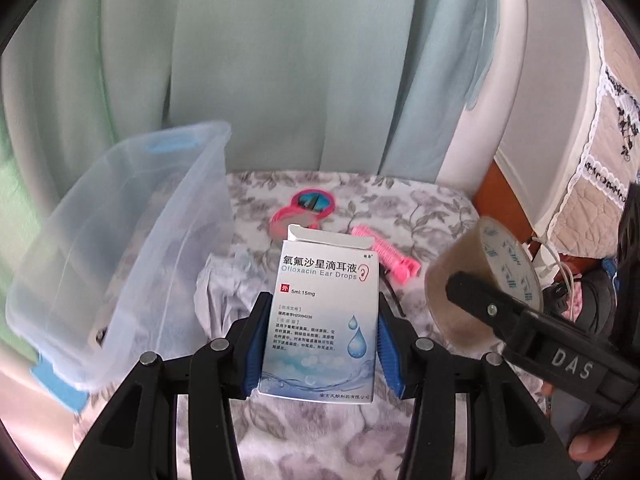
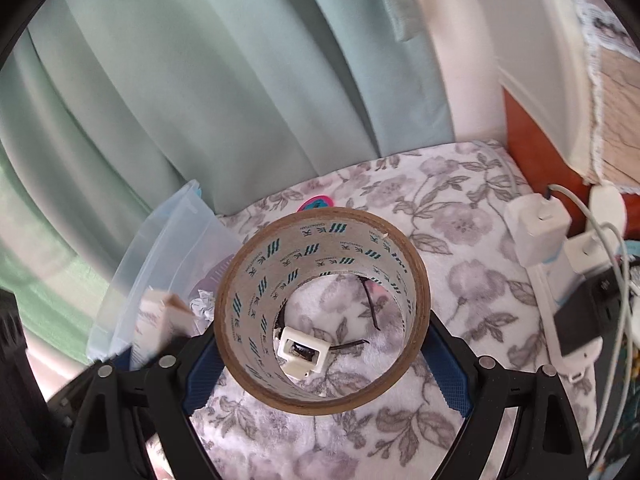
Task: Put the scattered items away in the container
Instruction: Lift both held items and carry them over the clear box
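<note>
Left wrist view: the left gripper clamps the ear-drops box by its side edges, with the clear container at ten o'clock. The right gripper, spread wide, pinches the tape roll across its outer rim. The roll's smooth, curved rim could slide out of the pads; both loads converging on the container could collide.

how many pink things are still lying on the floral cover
2: a pink compact mirror lying open near the back edge, and a pink hair roller just right of it, partly behind the ear drops box. More may be hidden.
</note>
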